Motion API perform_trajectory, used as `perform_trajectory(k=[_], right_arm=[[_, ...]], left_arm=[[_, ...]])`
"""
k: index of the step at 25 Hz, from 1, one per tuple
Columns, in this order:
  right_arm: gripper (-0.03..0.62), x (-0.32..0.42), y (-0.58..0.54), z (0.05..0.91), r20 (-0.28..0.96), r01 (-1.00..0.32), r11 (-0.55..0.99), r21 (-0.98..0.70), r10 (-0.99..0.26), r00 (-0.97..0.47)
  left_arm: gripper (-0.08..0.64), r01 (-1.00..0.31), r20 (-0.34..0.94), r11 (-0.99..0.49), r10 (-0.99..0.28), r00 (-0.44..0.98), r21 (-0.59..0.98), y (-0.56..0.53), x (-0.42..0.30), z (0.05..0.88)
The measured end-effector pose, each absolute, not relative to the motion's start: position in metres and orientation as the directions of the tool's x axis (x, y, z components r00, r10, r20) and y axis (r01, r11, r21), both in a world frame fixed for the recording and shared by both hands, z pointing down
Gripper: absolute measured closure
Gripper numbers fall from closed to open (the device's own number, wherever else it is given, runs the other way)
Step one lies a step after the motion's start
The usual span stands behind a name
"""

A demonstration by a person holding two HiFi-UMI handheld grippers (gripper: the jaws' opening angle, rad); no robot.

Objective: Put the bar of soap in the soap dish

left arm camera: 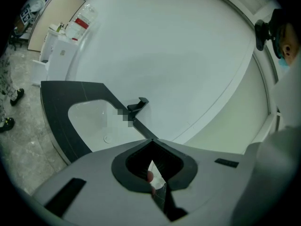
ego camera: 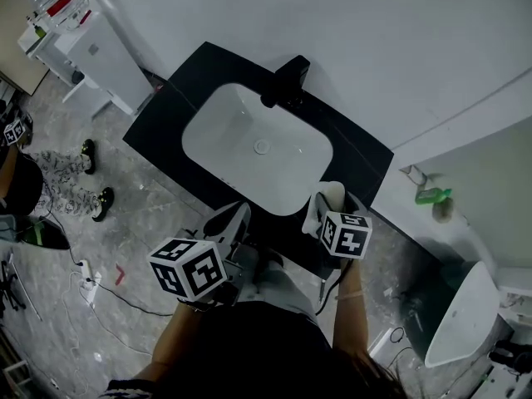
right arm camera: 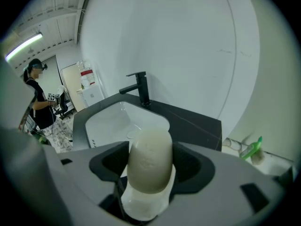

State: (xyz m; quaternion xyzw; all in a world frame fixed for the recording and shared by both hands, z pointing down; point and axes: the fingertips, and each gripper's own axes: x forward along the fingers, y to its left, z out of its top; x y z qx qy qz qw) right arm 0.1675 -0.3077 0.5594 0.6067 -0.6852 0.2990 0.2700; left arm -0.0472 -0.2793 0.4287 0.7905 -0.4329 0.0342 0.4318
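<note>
A cream oval bar of soap (right arm camera: 149,166) stands upright between the jaws of my right gripper (right arm camera: 150,149), which is shut on it. Under the bar shows a white rounded piece (right arm camera: 145,204); I cannot tell whether it is the soap dish. In the head view the right gripper (ego camera: 326,202) hovers over the front right corner of the black counter (ego camera: 162,123). My left gripper (ego camera: 231,223) hangs just off the counter's front edge. In its own view the left gripper (left arm camera: 151,145) has its jaws closed together with nothing held.
A white sink basin (ego camera: 258,148) is set in the counter, with a black faucet (ego camera: 287,81) at the wall. A green bottle (ego camera: 432,195) lies on the ledge at right. A white cabinet (ego camera: 91,48) and a person (right arm camera: 37,98) stand at left. Cables lie on the floor.
</note>
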Motion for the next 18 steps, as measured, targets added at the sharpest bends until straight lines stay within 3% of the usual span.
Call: perform_trajectory(k=[18], right_arm=[[0.302,0.157,-0.302,0.580,0.680,-0.985,0.142,0.098,-0.733,-0.038]], left_arm=[[0.563,-0.738,0.504,-0.181,-0.625,0.596,0.649,-0.263,-0.064,0.459]])
